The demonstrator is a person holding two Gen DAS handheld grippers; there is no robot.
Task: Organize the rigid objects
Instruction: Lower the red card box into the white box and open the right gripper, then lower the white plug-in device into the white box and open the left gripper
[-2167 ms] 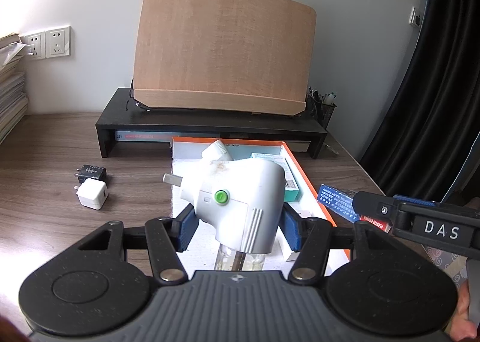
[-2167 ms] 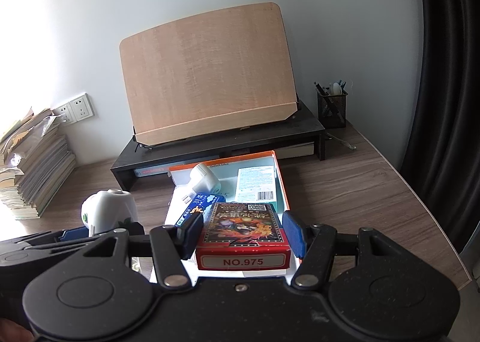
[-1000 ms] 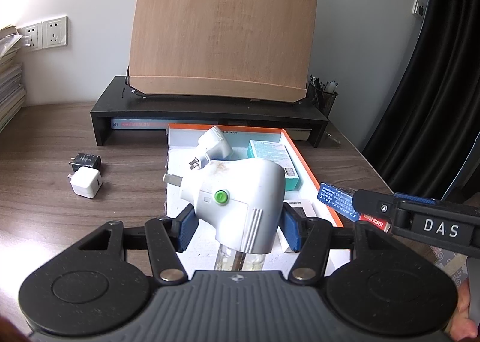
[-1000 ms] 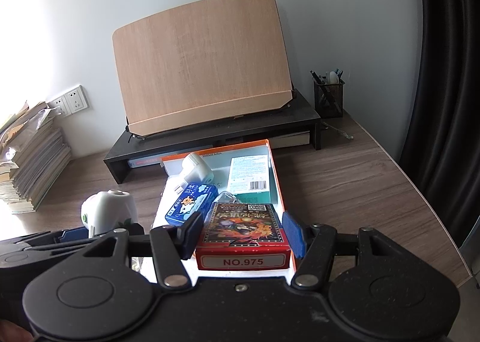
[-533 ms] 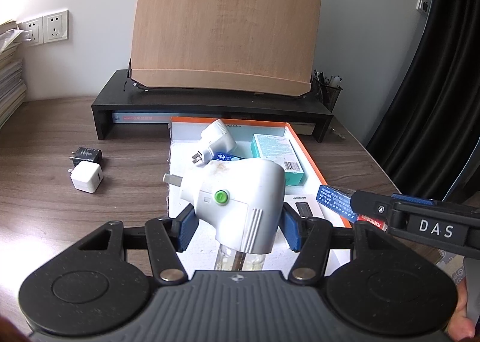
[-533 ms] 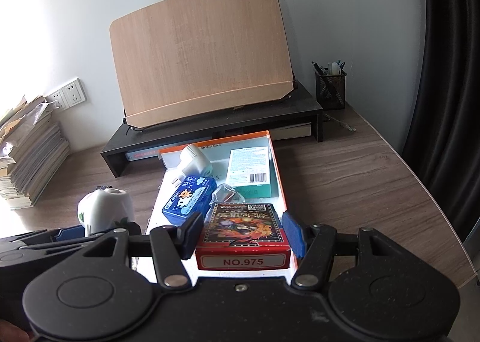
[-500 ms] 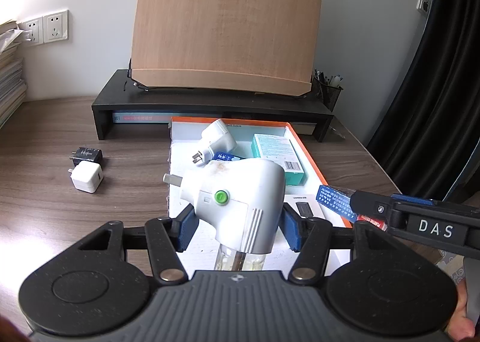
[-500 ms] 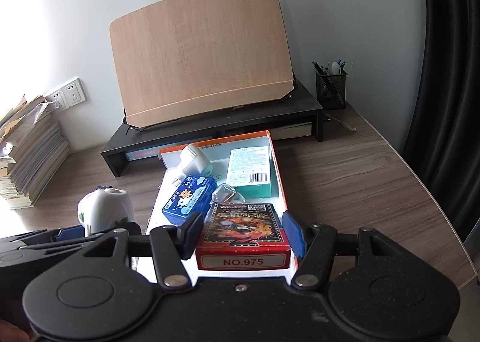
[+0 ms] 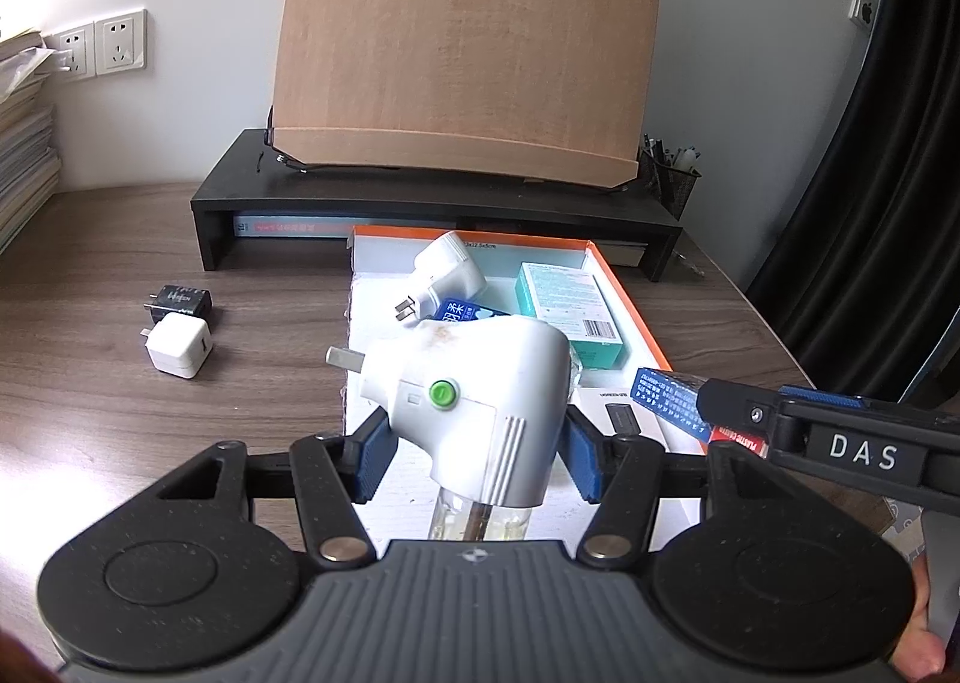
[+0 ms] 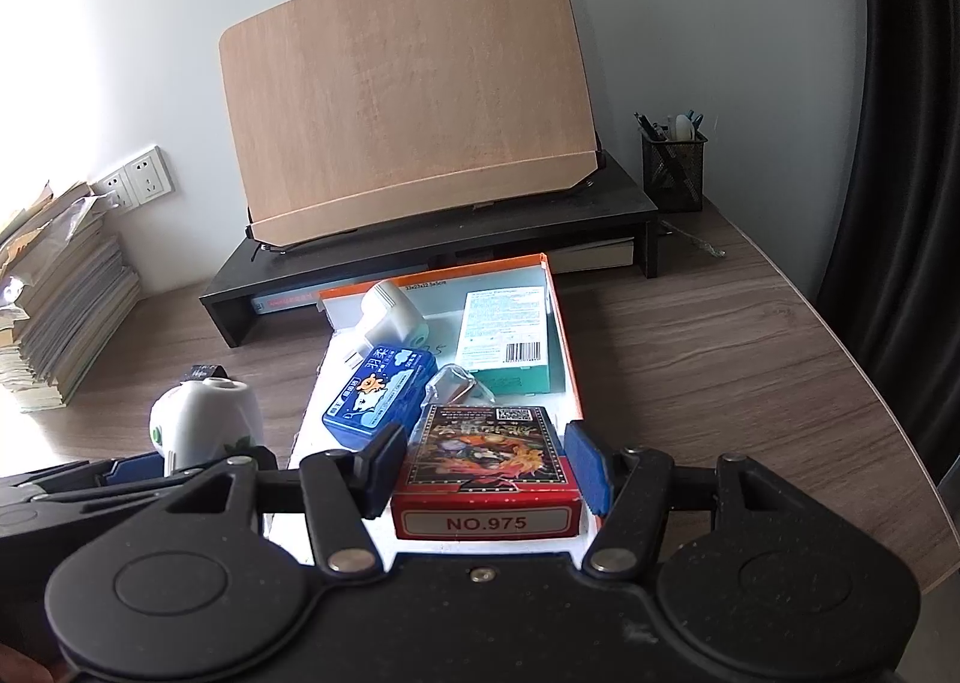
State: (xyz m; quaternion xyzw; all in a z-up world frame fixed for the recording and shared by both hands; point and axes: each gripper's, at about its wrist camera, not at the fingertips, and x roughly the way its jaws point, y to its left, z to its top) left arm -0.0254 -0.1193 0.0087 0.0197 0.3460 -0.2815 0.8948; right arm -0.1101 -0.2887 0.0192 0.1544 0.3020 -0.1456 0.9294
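**Both hands loaded over the orange box, two chargers not in yet**

So what's changed in the last couple of seconds: not much in the grips, more in the framing. Both wrist views now look a bit further down into the orange-rimmed box [image 10: 555, 287] than they did, with more of its floor showing, and the box sits lower and fuller in the frame. My read is both items are about to get dropped in, so this is the carry/hover bit of the sorting job.

Jaws: the left gripper [image 9: 477, 458] is clamped narrow on the white plug-in device [image 9: 474, 395] with the green button, held up over the near end of the box. The right gripper [image 10: 485, 473] is clamped on the red card box [image 10: 487, 470] marked NO.975, also over the near end, a bit to the right. Neither grip has budged.

Head count:
- in the box: one white plug adapter [image 10: 393, 320], one blue tin [image 10: 379, 395], one teal carton [image 10: 507, 338], one small clear plastic piece [image 10: 456, 383], plus one flat white pack [image 9: 624, 413] at the near end seen from the left wrist
- on the desk [image 9: 90, 383] left of the box: two chargers, one black charger [image 9: 179, 302] and one white charger [image 9: 179, 350], touching each other
- in the grippers: two things

So two are in hand, with two loose ones left outside by my guess.
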